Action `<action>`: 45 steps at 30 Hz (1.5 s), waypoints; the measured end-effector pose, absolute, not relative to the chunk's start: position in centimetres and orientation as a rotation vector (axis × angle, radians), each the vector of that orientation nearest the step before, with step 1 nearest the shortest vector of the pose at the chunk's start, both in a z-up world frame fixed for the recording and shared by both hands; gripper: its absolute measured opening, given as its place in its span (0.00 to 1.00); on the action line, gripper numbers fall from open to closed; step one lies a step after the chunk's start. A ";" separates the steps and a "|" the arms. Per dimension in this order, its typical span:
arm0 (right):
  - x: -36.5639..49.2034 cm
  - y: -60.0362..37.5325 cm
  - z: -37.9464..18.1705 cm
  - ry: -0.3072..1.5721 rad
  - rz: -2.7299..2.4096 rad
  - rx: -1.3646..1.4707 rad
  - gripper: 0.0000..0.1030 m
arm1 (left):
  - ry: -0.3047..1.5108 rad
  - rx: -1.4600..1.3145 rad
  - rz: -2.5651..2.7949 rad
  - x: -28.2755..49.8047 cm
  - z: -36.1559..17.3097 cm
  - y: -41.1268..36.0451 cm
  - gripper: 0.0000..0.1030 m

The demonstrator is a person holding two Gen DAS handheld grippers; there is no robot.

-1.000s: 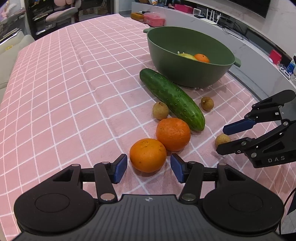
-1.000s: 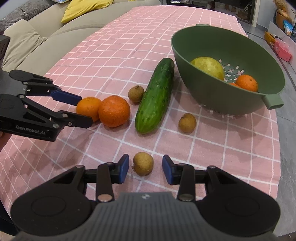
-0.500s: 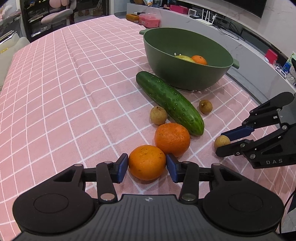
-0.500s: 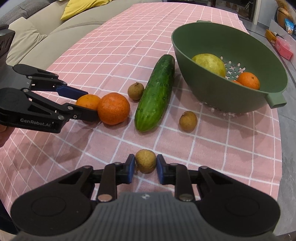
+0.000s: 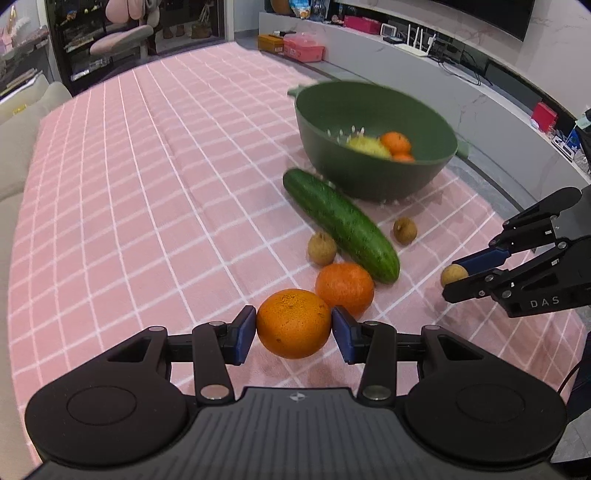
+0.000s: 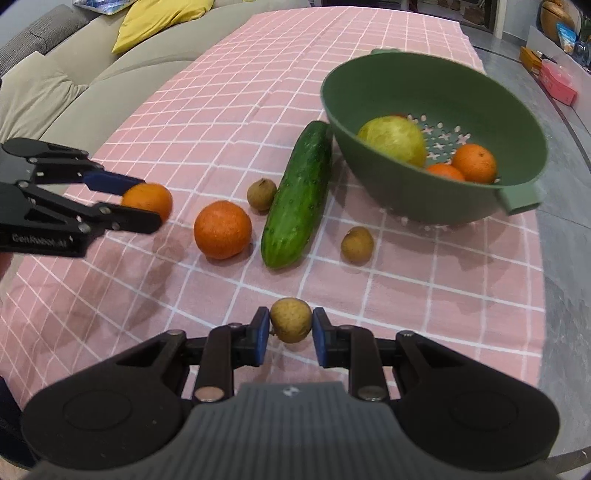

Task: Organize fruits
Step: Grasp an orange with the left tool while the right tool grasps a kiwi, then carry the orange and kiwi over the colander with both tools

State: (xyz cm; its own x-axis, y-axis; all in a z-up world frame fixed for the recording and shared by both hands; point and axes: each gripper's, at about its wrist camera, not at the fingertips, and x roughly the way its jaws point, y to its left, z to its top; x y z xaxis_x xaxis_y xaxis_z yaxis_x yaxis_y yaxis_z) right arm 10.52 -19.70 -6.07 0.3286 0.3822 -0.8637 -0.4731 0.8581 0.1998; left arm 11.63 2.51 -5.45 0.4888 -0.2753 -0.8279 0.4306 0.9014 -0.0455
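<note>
two grips: left hand-held gripper [image 5: 294, 328] is clamped across the orange [image 5: 293, 323], firm, rind slippery; right hand-held gripper [image 6: 289, 328] pinches the longan [image 6: 290, 319], light, brittle-shelled. both fruits sit just above the tabletop [image 5: 147, 184].

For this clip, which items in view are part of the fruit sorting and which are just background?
Part of the job:
- orange in the left gripper
- small brown fruit in the right gripper
- second orange on the cloth
- two more brown fruits
- green colander, already holding fruit

Just lying about:
- cucumber
- yellow cushion
- pink box
</note>
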 end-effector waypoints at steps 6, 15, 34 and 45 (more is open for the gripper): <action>12.1 -22.0 -1.6 1.077 0.530 -0.079 0.20 | 0.914 0.222 -0.458 12.8 -1.8 1.8 0.49; 17.3 -25.1 8.6 0.915 0.479 -0.094 0.20 | 0.804 0.308 -0.521 17.2 3.9 -2.7 0.49; 25.6 -27.9 9.9 0.898 0.402 -0.088 0.20 | 0.810 0.325 -0.560 24.7 3.1 -8.6 0.49; 29.1 -26.8 2.0 1.017 0.386 -0.109 0.20 | 0.913 0.371 -0.563 27.6 -2.3 -10.7 0.49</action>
